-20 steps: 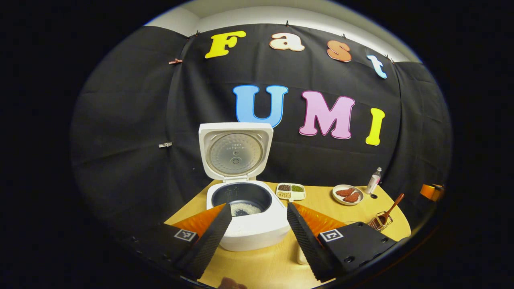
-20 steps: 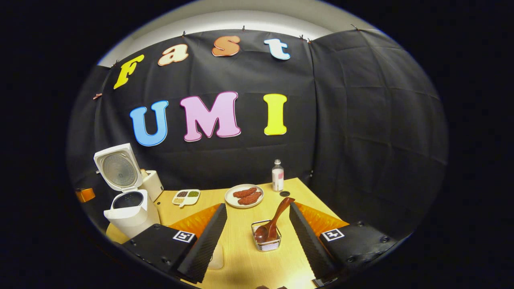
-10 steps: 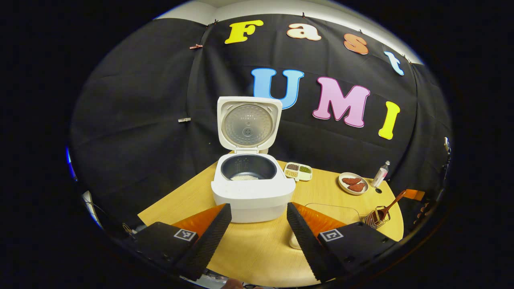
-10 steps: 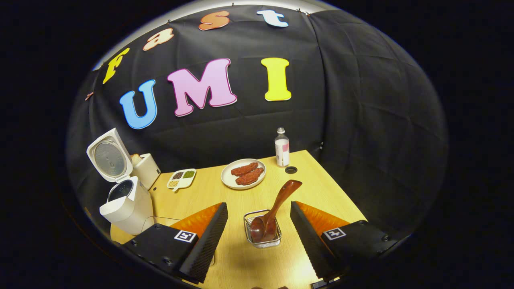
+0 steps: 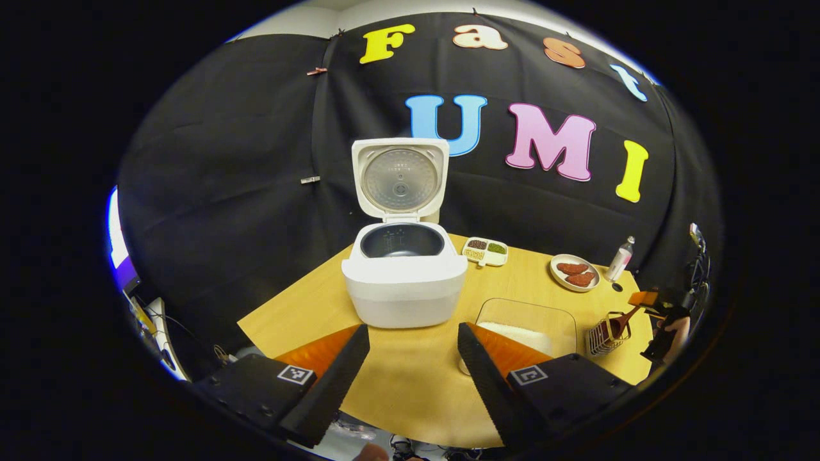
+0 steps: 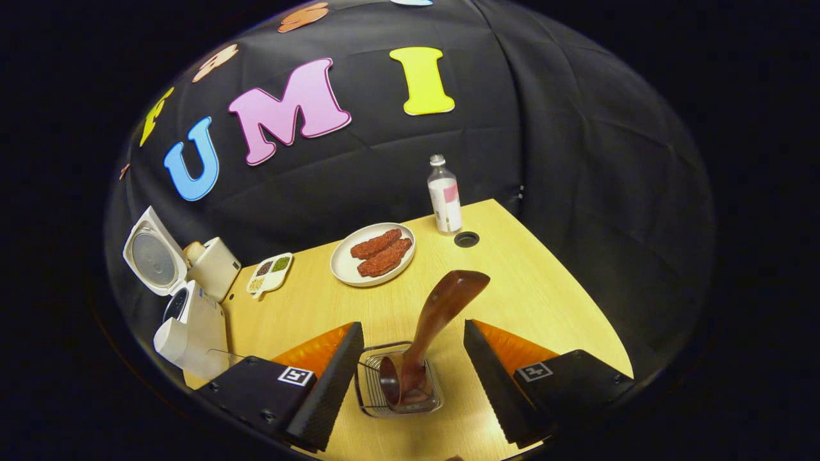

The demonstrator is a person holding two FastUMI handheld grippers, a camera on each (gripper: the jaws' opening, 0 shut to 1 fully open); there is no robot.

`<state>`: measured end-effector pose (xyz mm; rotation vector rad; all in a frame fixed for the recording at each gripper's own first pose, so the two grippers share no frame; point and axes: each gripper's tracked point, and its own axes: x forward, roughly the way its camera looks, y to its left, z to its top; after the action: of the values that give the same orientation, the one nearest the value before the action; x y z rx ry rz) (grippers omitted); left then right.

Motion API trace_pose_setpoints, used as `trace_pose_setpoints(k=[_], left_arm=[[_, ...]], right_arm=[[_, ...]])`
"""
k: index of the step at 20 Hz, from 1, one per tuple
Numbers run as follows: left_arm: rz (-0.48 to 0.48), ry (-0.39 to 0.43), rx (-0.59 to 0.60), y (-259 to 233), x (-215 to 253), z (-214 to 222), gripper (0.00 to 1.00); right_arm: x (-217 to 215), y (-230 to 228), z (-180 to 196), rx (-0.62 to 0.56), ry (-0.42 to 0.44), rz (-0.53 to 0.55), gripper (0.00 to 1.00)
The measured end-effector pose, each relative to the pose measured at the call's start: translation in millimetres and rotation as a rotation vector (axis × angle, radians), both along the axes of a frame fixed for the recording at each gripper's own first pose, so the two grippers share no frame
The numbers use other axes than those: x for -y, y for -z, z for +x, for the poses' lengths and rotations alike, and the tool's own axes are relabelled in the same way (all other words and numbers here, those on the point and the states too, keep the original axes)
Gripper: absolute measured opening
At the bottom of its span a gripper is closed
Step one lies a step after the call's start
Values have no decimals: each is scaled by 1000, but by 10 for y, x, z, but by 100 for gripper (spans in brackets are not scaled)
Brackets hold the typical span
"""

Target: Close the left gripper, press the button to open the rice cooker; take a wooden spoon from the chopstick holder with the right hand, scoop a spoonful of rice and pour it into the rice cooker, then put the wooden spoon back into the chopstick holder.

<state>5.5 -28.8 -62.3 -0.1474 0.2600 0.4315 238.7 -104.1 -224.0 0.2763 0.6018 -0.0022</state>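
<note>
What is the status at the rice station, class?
Both tools open: left tool, right tool straddling the brown wooden spoon in its wire chopstick holder. White rice cooker lid up. No obstruction seen.

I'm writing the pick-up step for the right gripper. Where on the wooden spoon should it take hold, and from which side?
Grip the wooden spoon on its bare handle, midway up, coming from above with the jaws either side. Its bowl sits down inside the chopstick holder, and the handle leans up and away between the open right gripper, so only the handle is free.
</note>
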Motion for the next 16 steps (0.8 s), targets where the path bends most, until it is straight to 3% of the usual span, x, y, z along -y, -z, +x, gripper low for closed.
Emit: trace_pose_setpoints(k=[4, 5, 6, 9, 11, 15, 16], left_arm=[[27, 1, -23, 50, 159, -1, 95], [26, 0, -29, 67, 191, 0, 95], [20, -1, -33, 89, 217, 1, 95], [-1, 0, -36, 137, 299, 21, 96], [-5, 5, -42, 202, 339, 24, 96], [-5, 32, -38, 256, 400, 21, 96], [-6, 36, -38, 264, 392, 23, 96]], right_arm=[[-47, 162, 187, -18, -4, 50, 92], [-45, 182, 229, -16, 1, 54, 83], [-38, 197, 266, -16, 7, 58, 68], [-70, 269, 313, -29, 3, 69, 47], [-11, 280, 320, -38, 14, 61, 25], [-144, 171, 261, -11, -45, 92, 19], [-153, 151, 243, 4, -61, 75, 14]])
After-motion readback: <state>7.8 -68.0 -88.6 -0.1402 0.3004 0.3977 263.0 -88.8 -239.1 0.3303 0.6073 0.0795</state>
